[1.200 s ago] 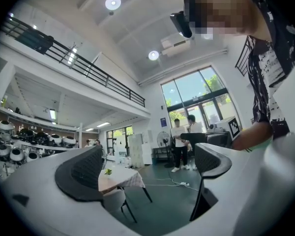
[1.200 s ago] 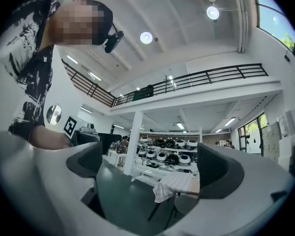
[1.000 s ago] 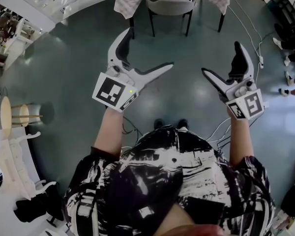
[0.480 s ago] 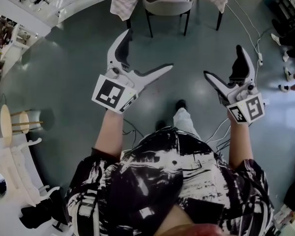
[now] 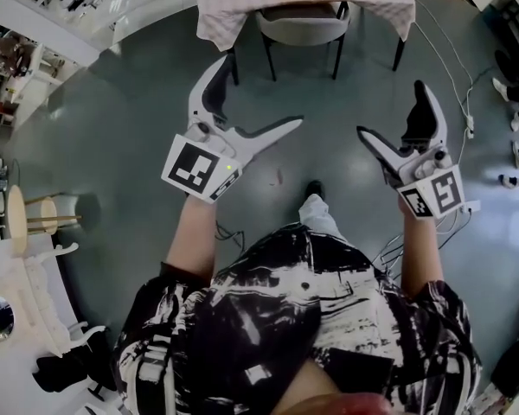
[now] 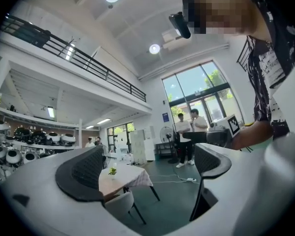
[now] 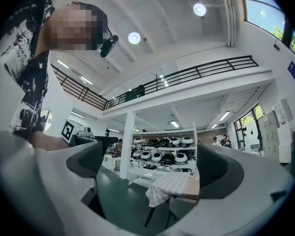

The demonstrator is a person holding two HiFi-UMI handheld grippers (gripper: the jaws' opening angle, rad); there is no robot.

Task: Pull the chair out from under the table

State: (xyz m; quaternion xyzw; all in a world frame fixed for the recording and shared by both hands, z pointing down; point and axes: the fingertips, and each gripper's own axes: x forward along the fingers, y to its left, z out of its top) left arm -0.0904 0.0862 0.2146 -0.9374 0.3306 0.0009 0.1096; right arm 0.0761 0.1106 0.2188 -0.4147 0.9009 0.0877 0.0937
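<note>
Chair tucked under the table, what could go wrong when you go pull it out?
The tablecloth hangs down on both sides of the chair, so a jaw might catch the cloth and drag it. A white cable lies on the floor to the right, a possible trip.

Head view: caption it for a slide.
Open left gripper and right gripper face the chair tucked under the table.

B&W print short-slv shirt [image 5: 303, 309]

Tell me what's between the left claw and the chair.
Just bare grey floor, per the head view: the open left claw hangs short of the chair.
</note>
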